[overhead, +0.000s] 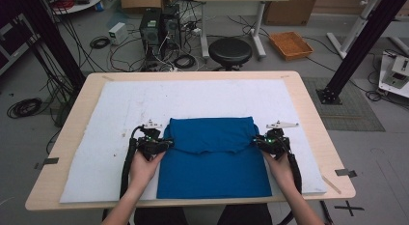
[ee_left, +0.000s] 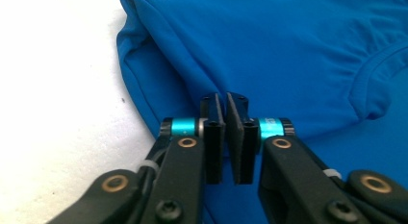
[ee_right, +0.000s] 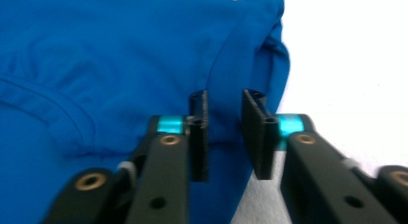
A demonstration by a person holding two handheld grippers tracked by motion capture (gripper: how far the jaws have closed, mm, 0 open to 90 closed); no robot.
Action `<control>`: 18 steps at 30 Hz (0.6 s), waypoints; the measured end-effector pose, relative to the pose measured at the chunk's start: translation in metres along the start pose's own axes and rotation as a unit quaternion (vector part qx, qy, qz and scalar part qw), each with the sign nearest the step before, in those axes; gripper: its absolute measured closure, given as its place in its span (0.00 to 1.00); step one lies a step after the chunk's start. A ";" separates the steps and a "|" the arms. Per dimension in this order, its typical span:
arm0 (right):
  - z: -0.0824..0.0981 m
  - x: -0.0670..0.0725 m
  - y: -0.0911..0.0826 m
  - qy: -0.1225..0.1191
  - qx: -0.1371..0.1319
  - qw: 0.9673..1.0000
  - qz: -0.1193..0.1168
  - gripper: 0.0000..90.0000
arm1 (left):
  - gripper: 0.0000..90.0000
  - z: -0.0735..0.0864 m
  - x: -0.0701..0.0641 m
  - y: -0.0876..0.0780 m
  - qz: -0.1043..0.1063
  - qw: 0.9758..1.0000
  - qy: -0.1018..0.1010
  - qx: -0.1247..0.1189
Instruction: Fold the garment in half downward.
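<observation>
- I'm looking down on a wooden counter (overhead: 72, 133) covered by a white pad (overhead: 120, 109), with a black stool (overhead: 230, 51), computer towers and loose cables on the floor beyond it.
- A blue T-shirt (overhead: 212, 162) lies flat in the middle of the pad, its top part folded down toward me so the collar edge (overhead: 212, 150) runs across the middle of the cloth.
- The shirt's long axis runs away from me; the fold line runs left to right, and my two claws sit at its two ends.
- My left claw (overhead: 166, 144) is at the shirt's left edge, the cloth lying to its right. In the left gripper view its jaws are nearly pressed together with only a slit between them (ee_left: 226, 132); I cannot tell whether cloth is pinched in it.
- My right claw (overhead: 258, 142) is at the shirt's right edge, the cloth lying to its left. In the right gripper view it is spread (ee_right: 225, 132), with the folded side edge rising into the gap.
- Both claws are equally near, each to its own side. I judge the next fold turns on carrying both edges evenly along that long axis.
</observation>
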State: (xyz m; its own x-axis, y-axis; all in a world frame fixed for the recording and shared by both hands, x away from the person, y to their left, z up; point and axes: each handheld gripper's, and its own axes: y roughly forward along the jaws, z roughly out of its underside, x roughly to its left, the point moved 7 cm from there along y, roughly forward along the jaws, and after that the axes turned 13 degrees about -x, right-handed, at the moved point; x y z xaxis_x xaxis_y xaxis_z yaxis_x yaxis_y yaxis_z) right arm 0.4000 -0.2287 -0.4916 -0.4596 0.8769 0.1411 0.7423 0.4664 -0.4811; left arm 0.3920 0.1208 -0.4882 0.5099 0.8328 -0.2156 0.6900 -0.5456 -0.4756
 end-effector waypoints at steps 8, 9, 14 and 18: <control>-0.005 0.003 -0.008 -0.004 -0.011 1.000 -0.013 1.00 | 0.97 -0.007 -0.003 -0.008 0.012 1.000 0.000 -0.015; -0.006 0.003 -0.009 -0.002 -0.013 1.000 -0.013 1.00 | 0.97 -0.008 -0.004 -0.010 0.012 1.000 0.001 -0.017; -0.012 0.008 -0.023 0.004 -0.021 0.999 -0.027 1.00 | 0.97 -0.016 -0.012 -0.025 0.027 0.999 0.006 -0.026; -0.012 0.018 -0.040 -0.003 -0.026 0.999 -0.044 1.00 | 0.97 -0.014 -0.022 -0.042 0.048 0.998 0.002 -0.029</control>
State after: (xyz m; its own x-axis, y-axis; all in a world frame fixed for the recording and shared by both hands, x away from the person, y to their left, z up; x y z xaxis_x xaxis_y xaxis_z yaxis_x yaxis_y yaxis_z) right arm 0.3682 -0.2303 -0.4598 -0.5264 0.8321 0.1749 0.7233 0.5463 -0.4224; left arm 0.3590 0.1238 -0.4521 0.5775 0.7756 -0.2547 0.6661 -0.6281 -0.4022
